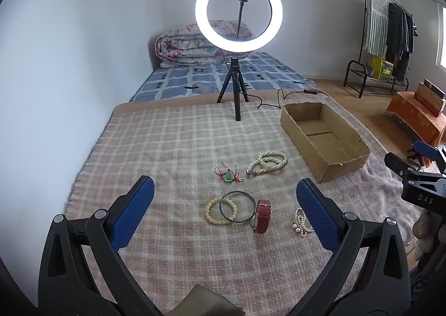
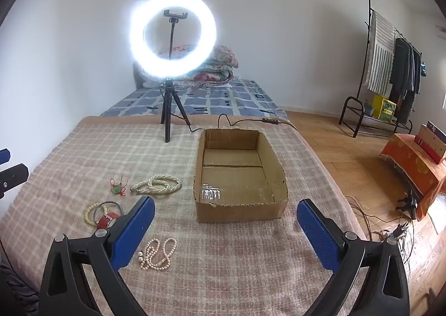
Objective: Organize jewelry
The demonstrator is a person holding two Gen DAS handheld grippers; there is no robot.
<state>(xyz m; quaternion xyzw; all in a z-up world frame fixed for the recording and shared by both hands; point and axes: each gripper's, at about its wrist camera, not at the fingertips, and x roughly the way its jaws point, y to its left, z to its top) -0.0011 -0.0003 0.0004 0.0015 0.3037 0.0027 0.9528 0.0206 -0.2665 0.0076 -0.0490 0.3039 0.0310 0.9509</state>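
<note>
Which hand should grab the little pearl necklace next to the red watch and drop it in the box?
Probably the right. The right gripper hangs open with the small pearl necklace just beside its jaws and the empty cardboard box straight ahead. The left gripper, also open, faces the bracelets, and the box sits farther off to its right.

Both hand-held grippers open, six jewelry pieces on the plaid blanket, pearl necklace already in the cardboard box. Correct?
Not quite: the open brown cardboard box holds nothing, as the right wrist view shows. The coiled white pearl necklace lies on the plaid blanket left of the box. Both the left hand-held gripper and right hand-held gripper are open.
</note>
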